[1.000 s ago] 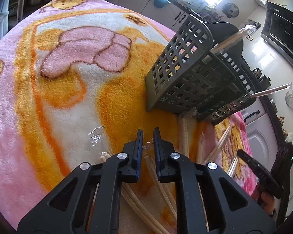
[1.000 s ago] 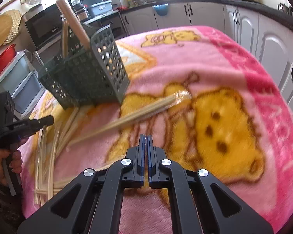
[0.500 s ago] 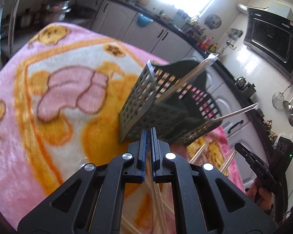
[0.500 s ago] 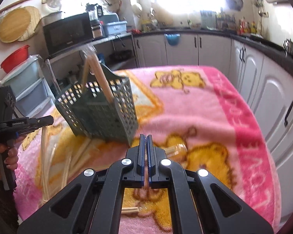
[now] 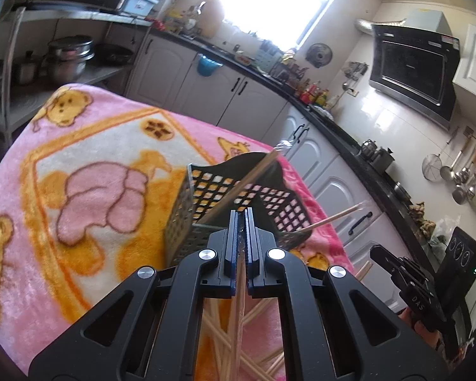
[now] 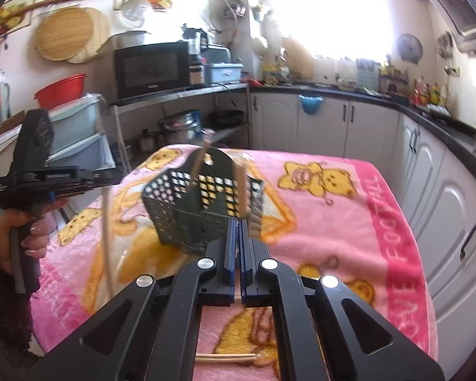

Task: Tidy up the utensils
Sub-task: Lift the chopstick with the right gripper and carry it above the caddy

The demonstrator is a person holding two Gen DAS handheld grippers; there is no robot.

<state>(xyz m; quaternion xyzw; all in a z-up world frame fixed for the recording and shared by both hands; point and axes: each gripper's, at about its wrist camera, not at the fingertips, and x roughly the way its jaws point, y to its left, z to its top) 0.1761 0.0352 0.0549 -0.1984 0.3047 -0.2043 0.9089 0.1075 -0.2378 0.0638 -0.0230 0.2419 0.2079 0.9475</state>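
The left gripper (image 5: pixel 241 219) jaws are pinched on a wrapped chopstick (image 5: pixel 238 311) hanging below them. The right gripper (image 6: pixel 235 227) jaws are closed, empty. The utensil basket (image 5: pixel 225 209) stands just beyond both, on the pink blanket (image 5: pixel 89 171).

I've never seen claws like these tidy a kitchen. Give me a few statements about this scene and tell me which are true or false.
1. The basket stands on a pink blanket with bear pictures. True.
2. The basket is empty. False: two chopsticks poke out of it.
3. The left claw is shut on a held chopstick, which hangs down from it. True.
4. Every chopstick has already been picked up from the blanket. False: loose chopsticks lie on it below the left claw.
5. The basket has solid, closed walls. False: its walls are a lattice of square holes.
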